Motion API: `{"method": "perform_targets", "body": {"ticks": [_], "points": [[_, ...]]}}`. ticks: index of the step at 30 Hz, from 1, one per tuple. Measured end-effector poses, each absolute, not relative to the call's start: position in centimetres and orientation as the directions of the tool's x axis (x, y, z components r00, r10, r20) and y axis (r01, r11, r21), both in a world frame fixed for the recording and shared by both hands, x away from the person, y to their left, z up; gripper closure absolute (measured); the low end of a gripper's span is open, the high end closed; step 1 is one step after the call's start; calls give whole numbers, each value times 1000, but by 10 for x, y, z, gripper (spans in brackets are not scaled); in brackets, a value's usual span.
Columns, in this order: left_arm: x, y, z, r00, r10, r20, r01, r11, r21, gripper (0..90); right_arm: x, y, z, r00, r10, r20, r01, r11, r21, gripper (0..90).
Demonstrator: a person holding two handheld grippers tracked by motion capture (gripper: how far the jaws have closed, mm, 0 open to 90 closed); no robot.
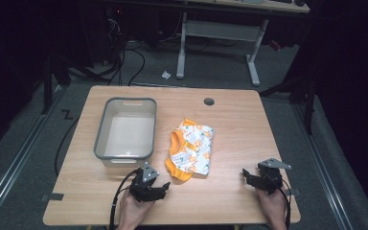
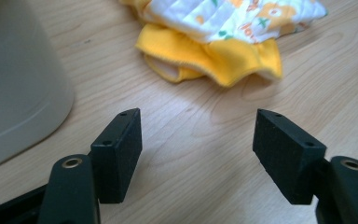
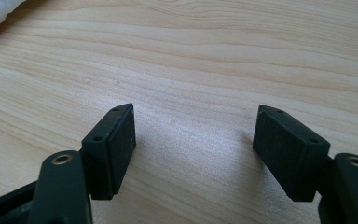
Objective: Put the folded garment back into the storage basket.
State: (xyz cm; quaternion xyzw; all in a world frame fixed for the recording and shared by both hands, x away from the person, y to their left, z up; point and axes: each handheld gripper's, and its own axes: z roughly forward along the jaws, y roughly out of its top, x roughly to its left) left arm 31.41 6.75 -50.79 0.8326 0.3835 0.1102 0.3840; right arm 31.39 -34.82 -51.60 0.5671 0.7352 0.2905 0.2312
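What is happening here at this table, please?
A person holds a left gripper and a right gripper low over the near edge of a wooden table, both with jaws open and empty. A folded yellow and white garment lies untouched beside an empty grey bin.

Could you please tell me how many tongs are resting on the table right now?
2: the left tongs sit at the near edge, just in front of the grey bin; the right tongs sit at the near right corner. Both are open and empty.

A round grommet hole [image 1: 209, 101] sits in the wooden table [image 1: 249, 124], well ahead of the left tool [image 1: 164, 188] and the right tool [image 1: 247, 176]. Farther beyond them, a white-legged desk [image 1: 218, 29], black cables [image 1: 124, 57] and a paper scrap [image 1: 166, 74] are on the floor [image 1: 211, 76].
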Motion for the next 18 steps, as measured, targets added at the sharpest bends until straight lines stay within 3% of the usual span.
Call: {"method": "perform_targets", "body": {"ticks": [18], "points": [[333,39,-485,683,720,-122,549,-397,735,335,314,-348,-516,-250,968,-10,699,188,690,302]]}}
